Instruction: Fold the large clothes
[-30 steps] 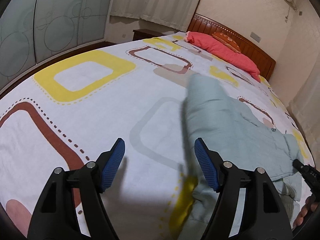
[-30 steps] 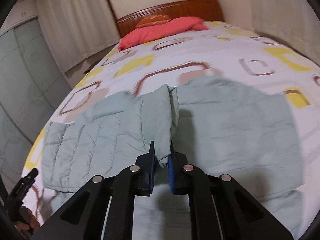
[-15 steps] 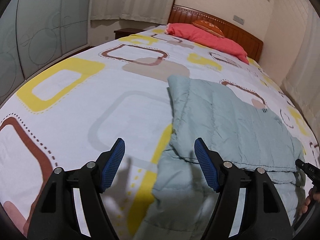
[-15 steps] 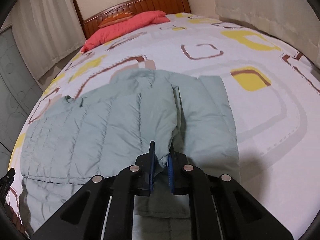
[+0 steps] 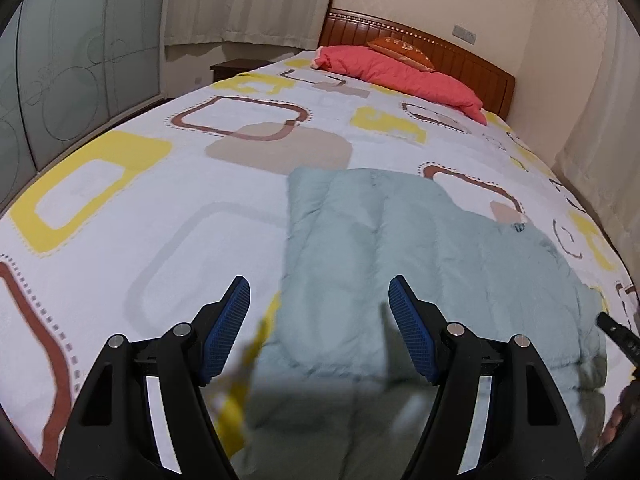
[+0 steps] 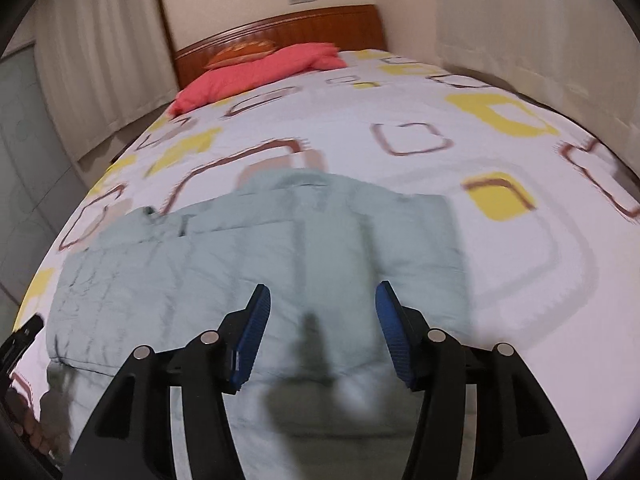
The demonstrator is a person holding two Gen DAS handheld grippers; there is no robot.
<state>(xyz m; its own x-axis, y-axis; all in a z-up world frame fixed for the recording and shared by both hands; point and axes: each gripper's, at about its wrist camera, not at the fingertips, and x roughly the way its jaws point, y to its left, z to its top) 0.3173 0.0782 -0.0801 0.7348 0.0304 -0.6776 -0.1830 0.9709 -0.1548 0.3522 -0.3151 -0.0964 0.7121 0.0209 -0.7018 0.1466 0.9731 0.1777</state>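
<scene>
A pale green quilted jacket (image 5: 420, 256) lies flat on the bed, partly folded; it also shows in the right wrist view (image 6: 248, 264). My left gripper (image 5: 319, 312) is open and empty, hovering above the jacket's near left edge. My right gripper (image 6: 320, 320) is open and empty, just above the jacket's near edge. The tip of the right gripper (image 5: 618, 336) shows at the right edge of the left wrist view.
The bed has a white cover (image 5: 132, 184) with yellow, brown and grey squares. A red pillow (image 5: 400, 74) and wooden headboard (image 5: 472, 68) are at the far end. Curtains (image 6: 520, 28) hang on the right, a glass wardrobe (image 5: 72, 68) on the left.
My right gripper has opened and let go of the jacket flap, which now lies folded over the body. My left gripper has swung right over the jacket's edge.
</scene>
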